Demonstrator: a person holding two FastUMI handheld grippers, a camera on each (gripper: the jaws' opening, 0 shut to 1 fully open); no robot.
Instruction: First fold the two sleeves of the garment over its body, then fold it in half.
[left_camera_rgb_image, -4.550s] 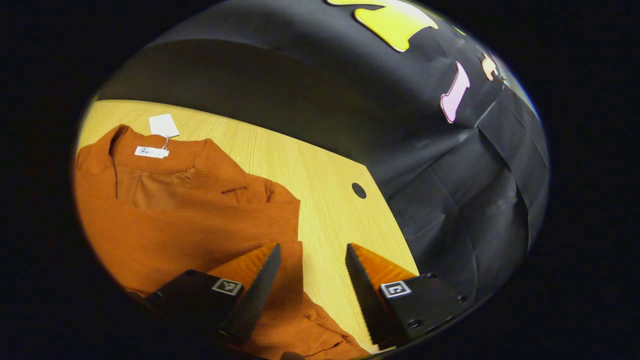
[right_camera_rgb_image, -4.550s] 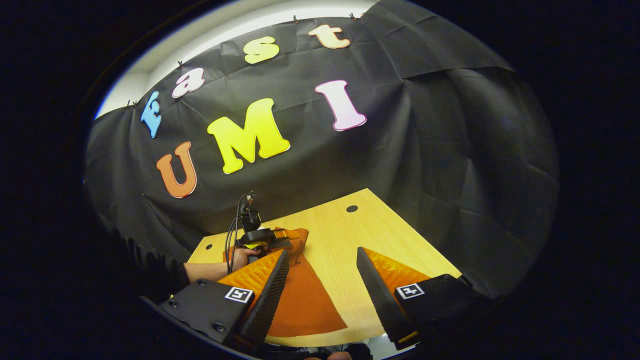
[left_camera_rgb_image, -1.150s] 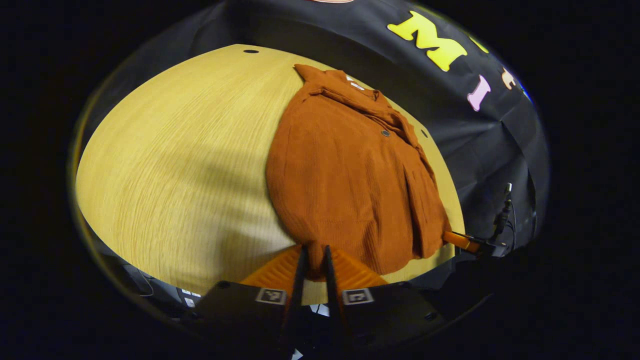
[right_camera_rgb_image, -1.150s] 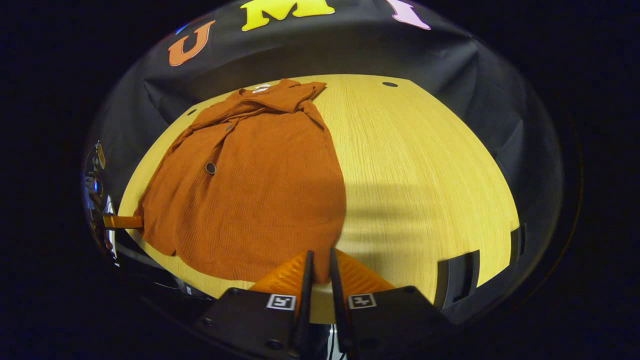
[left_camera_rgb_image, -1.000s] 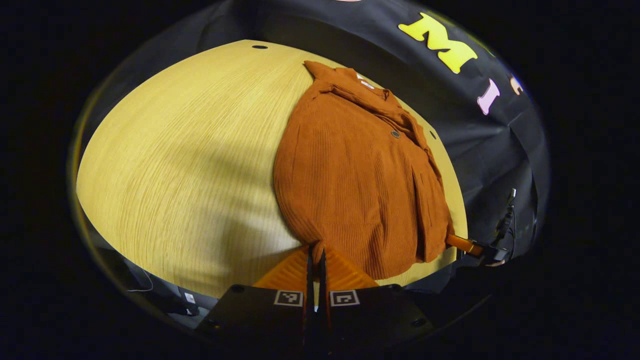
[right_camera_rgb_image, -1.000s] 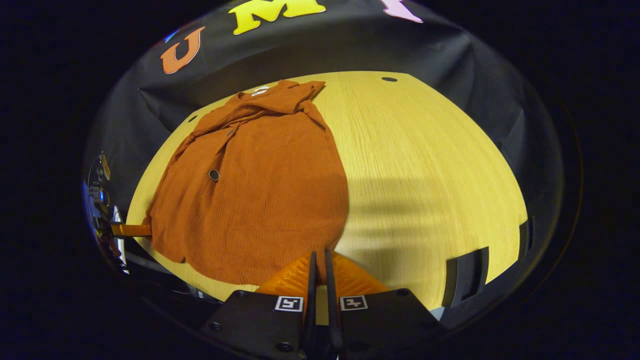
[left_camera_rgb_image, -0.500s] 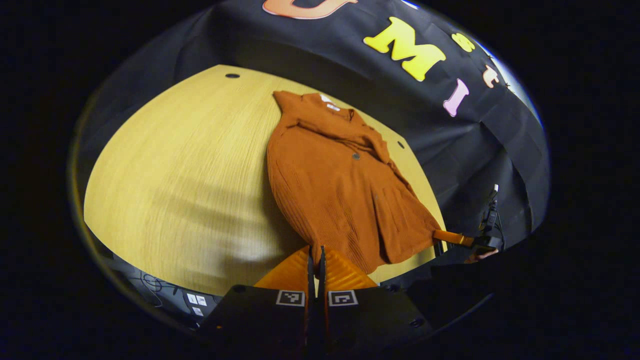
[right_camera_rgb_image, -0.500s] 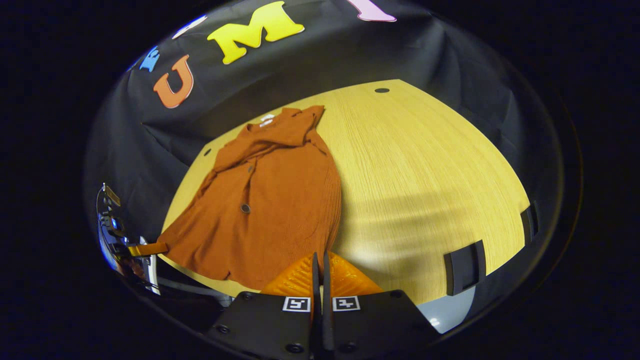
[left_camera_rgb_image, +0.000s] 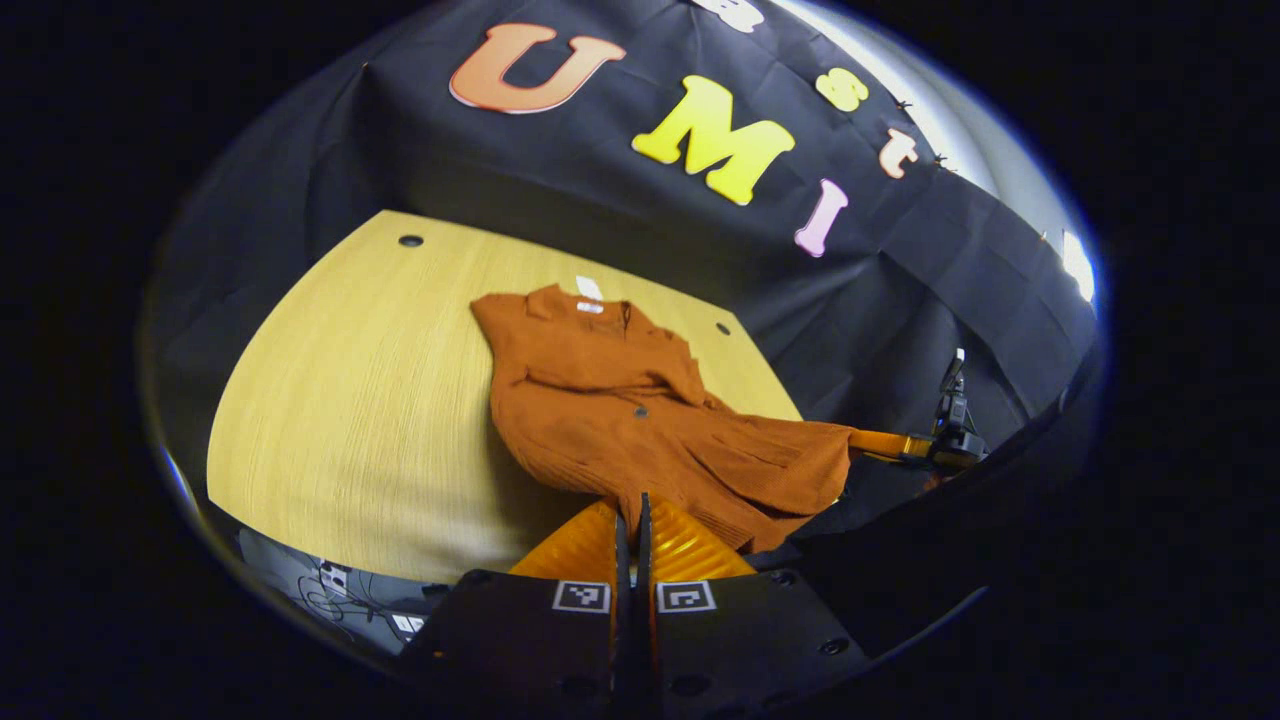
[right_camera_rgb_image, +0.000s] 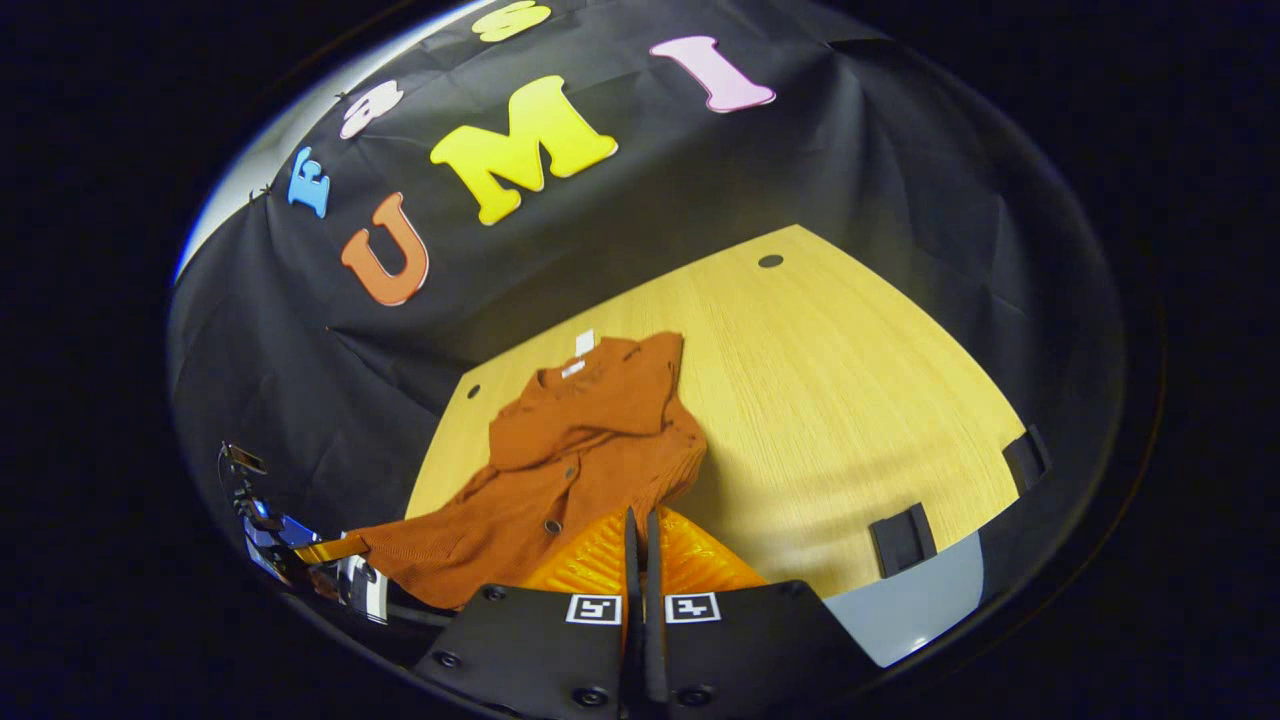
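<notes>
I hold both tongs pinched tight on the hem corners of the rust-orange ribbed knit garment (left_camera_rgb_image: 640, 420), left tongs (left_camera_rgb_image: 628, 520) and right tongs (right_camera_rgb_image: 640, 535) lifting its lower half off the pale yellow wood-grain surface (left_camera_rgb_image: 350, 400) while collar and white paper tag (left_camera_rgb_image: 588, 288) lie flat at the far end. The sleeves look folded across the body. The soft, stretchy knit could slip from a thin pinch, or sag unevenly between my hands and land crooked; dragging might also undo the tucked sleeves.
</notes>
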